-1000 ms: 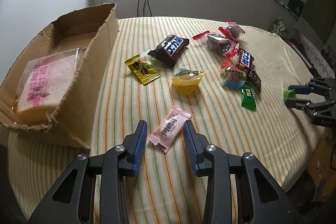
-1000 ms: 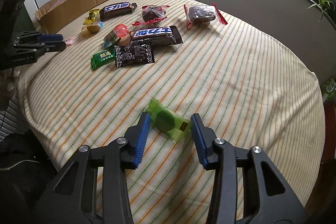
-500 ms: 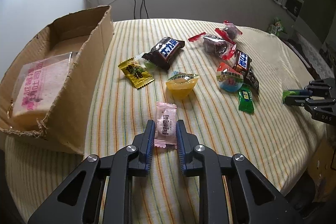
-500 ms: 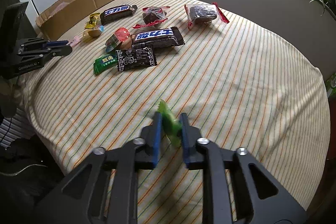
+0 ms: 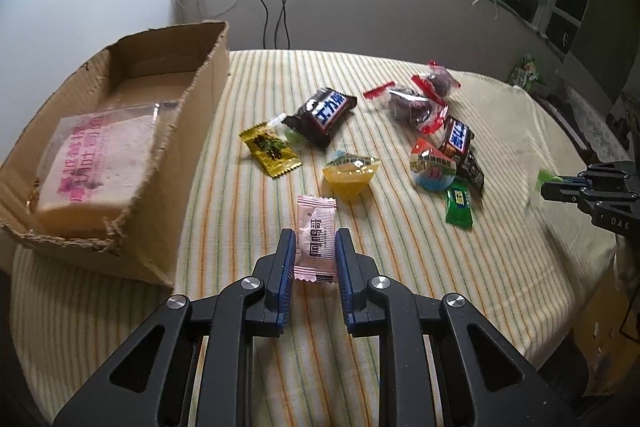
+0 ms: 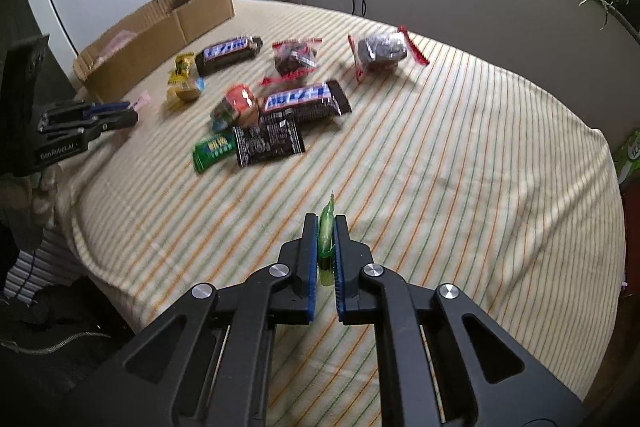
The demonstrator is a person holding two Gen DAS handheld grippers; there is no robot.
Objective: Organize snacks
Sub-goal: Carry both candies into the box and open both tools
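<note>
Both tongs are gripping: my left gripper (image 5: 315, 251) is pinching the pink sachet (image 5: 316, 239) near the cardboard box (image 5: 188, 131), and my right gripper (image 6: 325, 239) is squeezing the green candy (image 6: 326, 227) (edge-on).

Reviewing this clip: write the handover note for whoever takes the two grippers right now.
Left gripper: shut on the pink candy.
Right gripper: shut on the green candy, pinched edge-on.
Cardboard box at the table's left holds only a wrapped bread pack.
Left to do: drop both candies in the box, then move the chocolate bars, jelly cups and the other loose snacks off the striped cloth.
</note>
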